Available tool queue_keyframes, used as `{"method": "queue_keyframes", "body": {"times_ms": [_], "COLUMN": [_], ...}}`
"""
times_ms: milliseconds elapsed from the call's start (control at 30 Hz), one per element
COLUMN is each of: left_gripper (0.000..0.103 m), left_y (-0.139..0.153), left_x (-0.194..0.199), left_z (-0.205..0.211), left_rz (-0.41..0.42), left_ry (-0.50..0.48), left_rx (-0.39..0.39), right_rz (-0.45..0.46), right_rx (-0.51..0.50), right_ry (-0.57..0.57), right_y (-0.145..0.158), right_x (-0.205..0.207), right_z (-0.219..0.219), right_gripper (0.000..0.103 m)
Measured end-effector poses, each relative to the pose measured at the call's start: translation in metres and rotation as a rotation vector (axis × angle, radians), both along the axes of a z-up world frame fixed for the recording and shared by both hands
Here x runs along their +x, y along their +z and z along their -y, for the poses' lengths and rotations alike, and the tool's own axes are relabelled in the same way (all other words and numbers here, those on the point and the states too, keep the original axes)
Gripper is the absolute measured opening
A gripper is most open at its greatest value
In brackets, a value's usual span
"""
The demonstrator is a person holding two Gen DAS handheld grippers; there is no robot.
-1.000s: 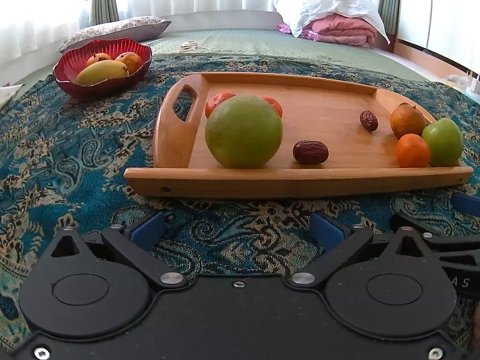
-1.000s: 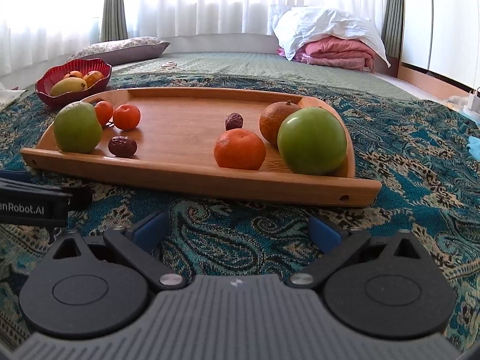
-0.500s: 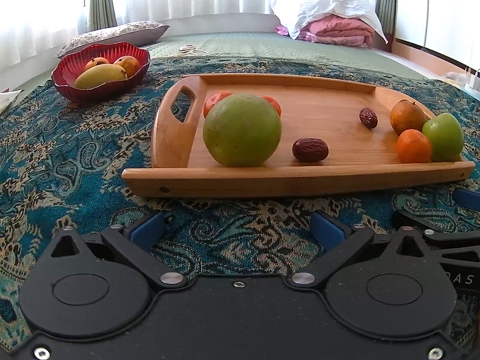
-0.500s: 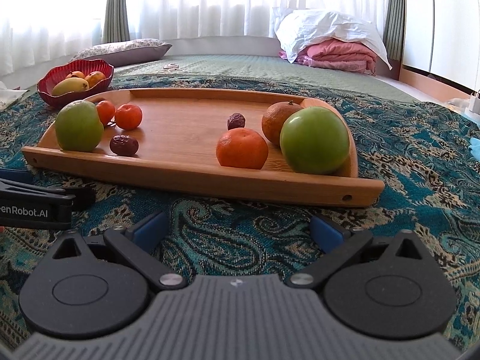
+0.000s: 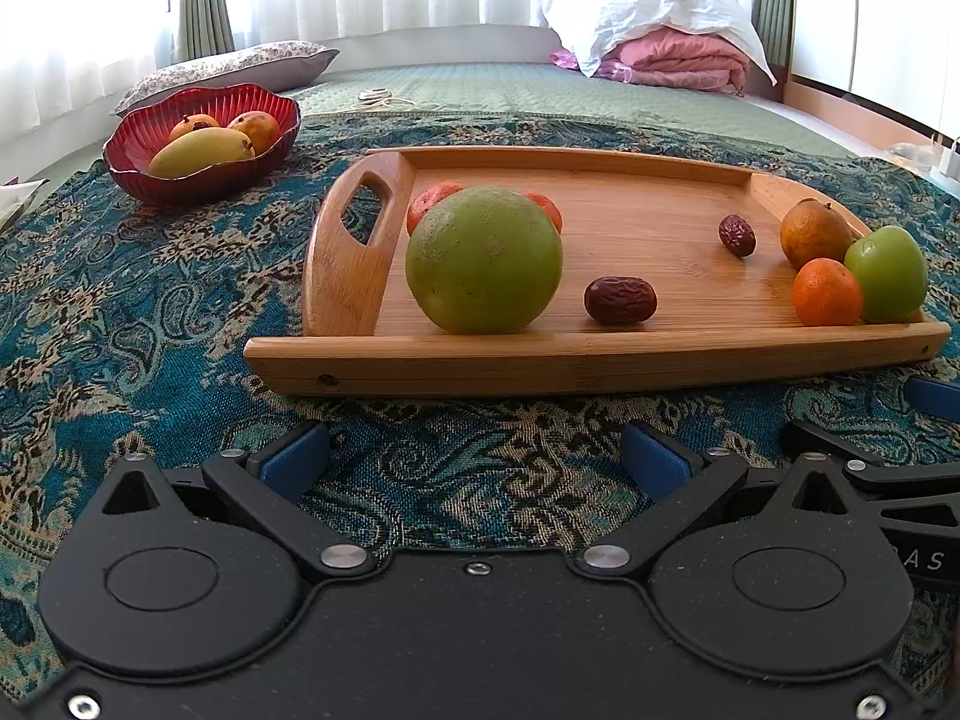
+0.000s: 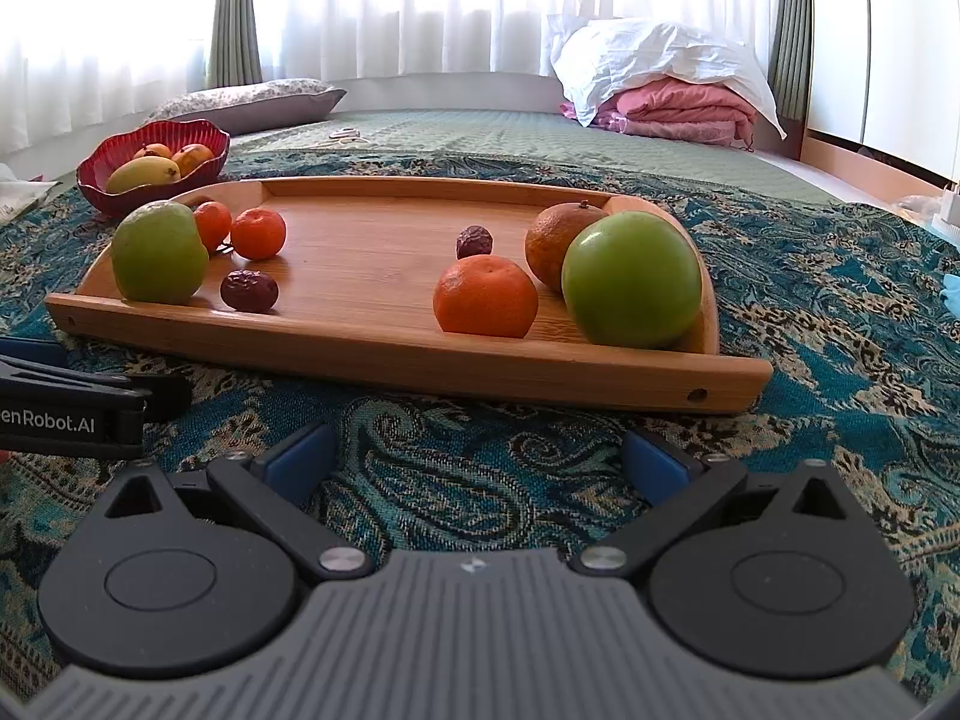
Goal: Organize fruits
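A wooden tray [image 5: 600,360] [image 6: 390,354] lies on the patterned cloth. On it are a big green fruit [image 5: 483,260] [image 6: 159,252], two small oranges [image 6: 258,233] behind it, a dark date [image 5: 620,300] [image 6: 248,290], a second date [image 5: 737,234] [image 6: 474,241], a small orange [image 5: 827,291] [image 6: 486,295], a brownish orange [image 5: 813,233] [image 6: 558,243] and a green apple [image 5: 888,273] [image 6: 631,277]. My left gripper [image 5: 477,456] is open and empty just before the tray's near edge. My right gripper [image 6: 477,459] is open and empty, to the right of the left one.
A red bowl [image 5: 198,177] [image 6: 96,180] with a mango and other fruit stands at the back left. A patterned pillow [image 5: 228,69] and folded pink bedding [image 5: 678,60] lie on the green mat behind. The left gripper's side [image 6: 72,414] shows in the right wrist view.
Both views have shifted slightly. The tray and the fruit have not moved. Both grippers stay open.
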State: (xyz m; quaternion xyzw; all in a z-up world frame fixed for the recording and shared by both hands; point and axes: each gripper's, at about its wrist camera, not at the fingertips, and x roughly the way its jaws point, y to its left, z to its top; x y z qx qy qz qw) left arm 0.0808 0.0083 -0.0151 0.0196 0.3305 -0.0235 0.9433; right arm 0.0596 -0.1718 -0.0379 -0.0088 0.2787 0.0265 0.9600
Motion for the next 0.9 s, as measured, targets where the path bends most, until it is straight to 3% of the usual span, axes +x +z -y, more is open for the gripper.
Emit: {"method": "queue_keyframes", "body": {"times_ms": [900], "left_gripper": [0.103], "left_y": [0.0026], "left_x": [0.003], "left_z": [-0.0017], "left_rz": [-0.018], "left_ry": [-0.004], "left_rx": [0.0], "right_rz": [-0.003], "right_rx": [-0.003], "right_ry": [-0.001], "right_y": [-0.0001], "right_x": [0.0002], "right_z": [-0.0003], "right_gripper": [0.103]}}
